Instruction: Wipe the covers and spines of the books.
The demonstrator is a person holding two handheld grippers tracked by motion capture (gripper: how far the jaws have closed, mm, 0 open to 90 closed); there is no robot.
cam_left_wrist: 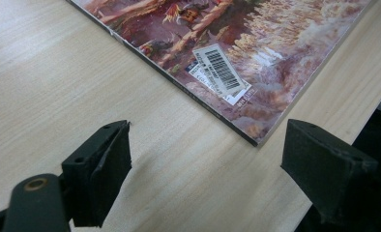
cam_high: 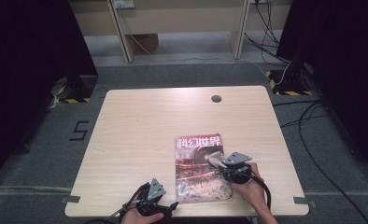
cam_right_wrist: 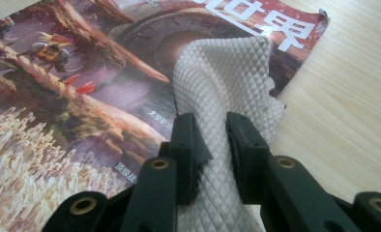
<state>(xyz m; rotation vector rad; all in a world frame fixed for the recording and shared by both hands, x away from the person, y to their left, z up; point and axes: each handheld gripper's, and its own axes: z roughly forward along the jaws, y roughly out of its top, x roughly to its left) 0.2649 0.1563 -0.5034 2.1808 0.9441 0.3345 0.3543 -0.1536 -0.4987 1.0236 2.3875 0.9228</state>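
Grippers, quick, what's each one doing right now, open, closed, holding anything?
Left gripper: open, nothing between the jaws, near the magazine corner.
Right gripper: closed on the white cloth, over the magazine.

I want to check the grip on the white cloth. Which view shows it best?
The right gripper view: the white cloth is pinched between the right gripper fingers, draped over the magazine. The high view shows it small; the left gripper view shows the magazine's corner.

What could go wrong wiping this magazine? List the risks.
1. The magazine lies loose; the left tool hangs open beside its corner, so the cover may slide.
2. The right tool pinches the white cloth near the curled top corner, which could catch and fold.
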